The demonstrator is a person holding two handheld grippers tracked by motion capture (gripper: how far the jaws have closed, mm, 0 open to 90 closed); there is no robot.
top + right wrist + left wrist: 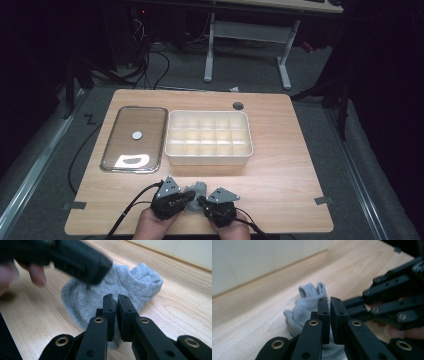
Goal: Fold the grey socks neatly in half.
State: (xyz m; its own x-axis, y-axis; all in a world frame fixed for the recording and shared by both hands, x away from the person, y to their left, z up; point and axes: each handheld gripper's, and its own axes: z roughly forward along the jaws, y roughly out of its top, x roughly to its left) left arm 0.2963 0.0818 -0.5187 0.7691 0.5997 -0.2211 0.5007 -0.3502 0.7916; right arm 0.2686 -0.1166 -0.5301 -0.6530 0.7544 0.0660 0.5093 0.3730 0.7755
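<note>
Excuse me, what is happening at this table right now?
A person holds a gripper in each hand at the near edge of the table. Both the left gripper and the right gripper are shut on a small grey sock lying between them. Farther back sit a white divided box with bare compartments and its clear lid beside it.

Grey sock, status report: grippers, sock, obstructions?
Left gripper and right gripper both shut on grey sock. Sock bunched on table. Nothing in the way.
</note>
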